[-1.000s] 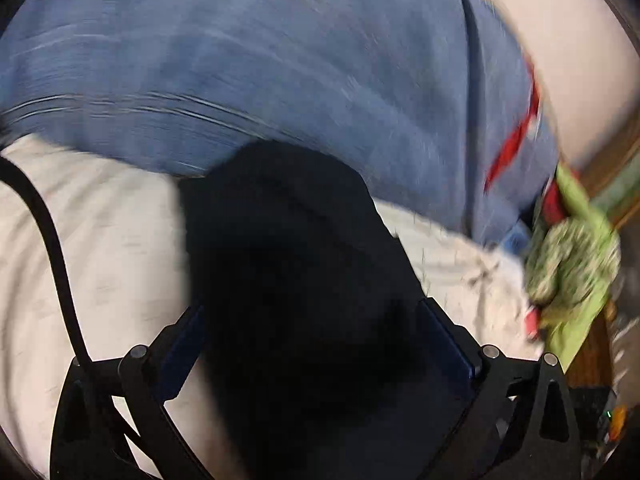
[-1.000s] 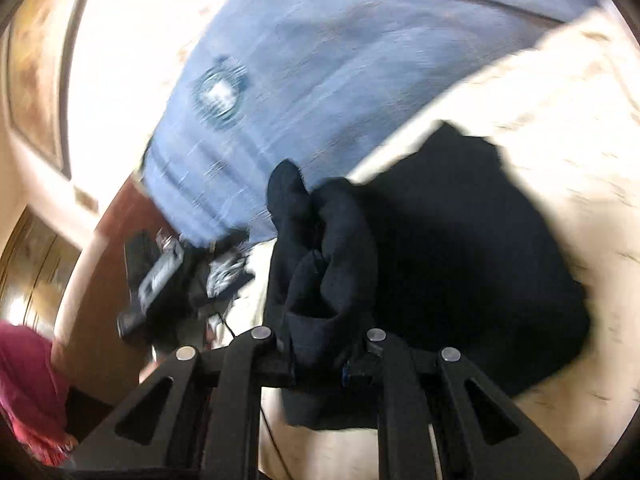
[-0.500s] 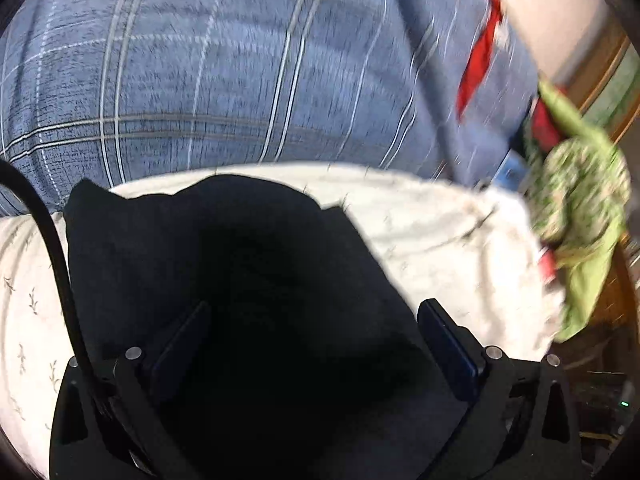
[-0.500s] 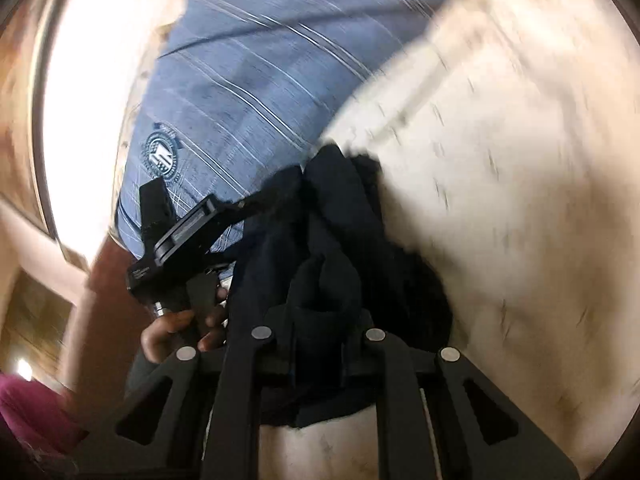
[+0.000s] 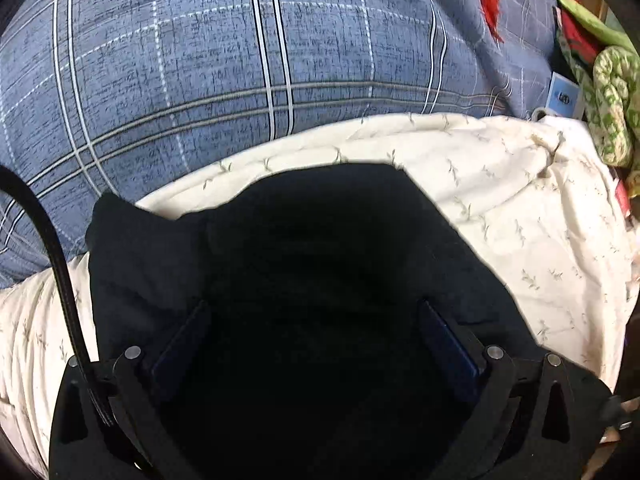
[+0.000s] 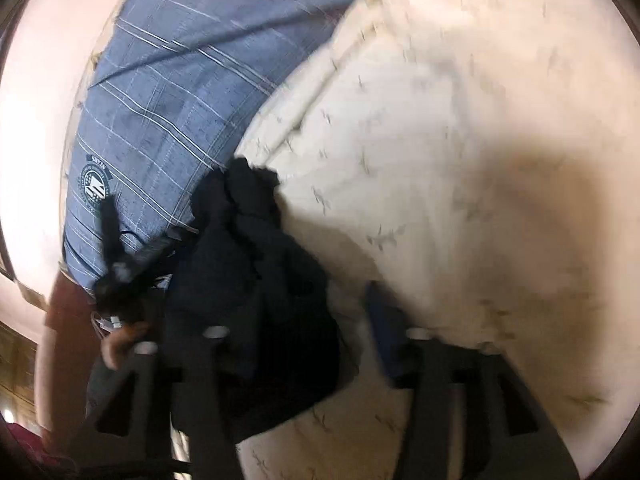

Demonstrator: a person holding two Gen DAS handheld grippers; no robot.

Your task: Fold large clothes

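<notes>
A black garment (image 5: 304,264) lies on the cream patterned sheet (image 5: 520,208). In the left wrist view it fills the lower middle and spreads between my left gripper's (image 5: 314,336) wide-open jaws, whose blue pads (image 5: 448,344) show at each side. In the right wrist view the garment (image 6: 256,280) is a bunched dark heap at lower left. My right gripper (image 6: 304,320) is open, its right blue pad (image 6: 384,332) clear of the cloth; the heap covers the left finger. The view is blurred.
A blue plaid duvet (image 5: 240,60) lies beyond the sheet, also in the right wrist view (image 6: 168,100). Green and red patterned cloth (image 5: 608,92) is piled at far right. The other handheld gripper and a hand (image 6: 120,296) show at the right view's left.
My right gripper has opened and let go of the black garment, which dropped into a heap on the sheet. My left gripper stayed open and moved closer over the garment.
</notes>
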